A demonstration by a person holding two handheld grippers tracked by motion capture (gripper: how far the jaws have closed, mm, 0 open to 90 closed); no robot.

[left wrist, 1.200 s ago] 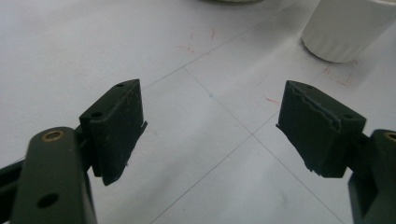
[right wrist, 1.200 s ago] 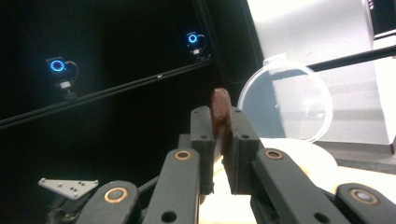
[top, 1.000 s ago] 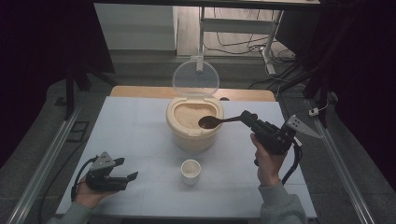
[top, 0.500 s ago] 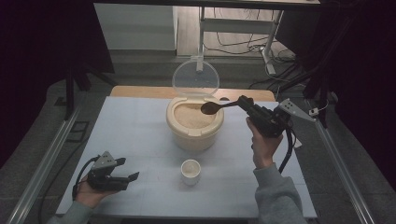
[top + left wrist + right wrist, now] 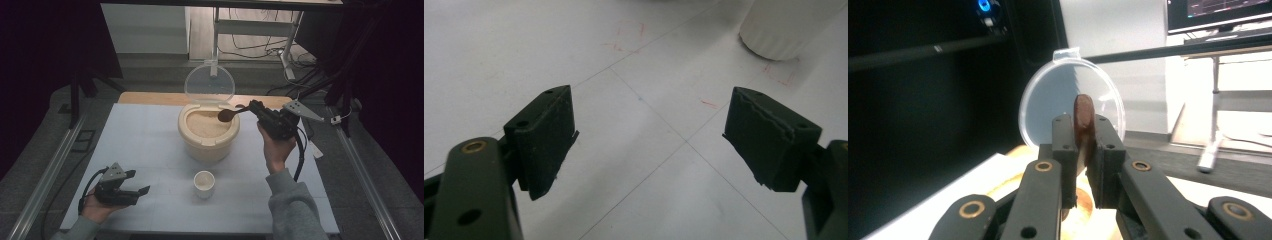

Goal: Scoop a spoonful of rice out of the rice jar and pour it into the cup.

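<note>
From above, your right gripper (image 5: pixel 251 107) is clamped on the handle of a brown spoon (image 5: pixel 227 115), whose bowl hangs over the right part of the open tub (image 5: pixel 208 131). The tub holds pale grain, and its clear lid (image 5: pixel 209 84) stands upright behind it. A small white cup (image 5: pixel 204 183) sits on the table (image 5: pixel 150 135) in front of the tub, well apart from it. Your left gripper (image 5: pixel 141 182) rests low at the table's near left corner, jaws apart, nothing between them.

In your left gripper view, the two pads (image 5: pixel 548 140) stand wide over bare table, with the cup's (image 5: pixel 789 27) base at the upper right.

In your right gripper view, the jaws are pressed on the spoon (image 5: pixel 1082 120), seen edge-on, rising in front of the lid (image 5: pixel 1048 105).
</note>
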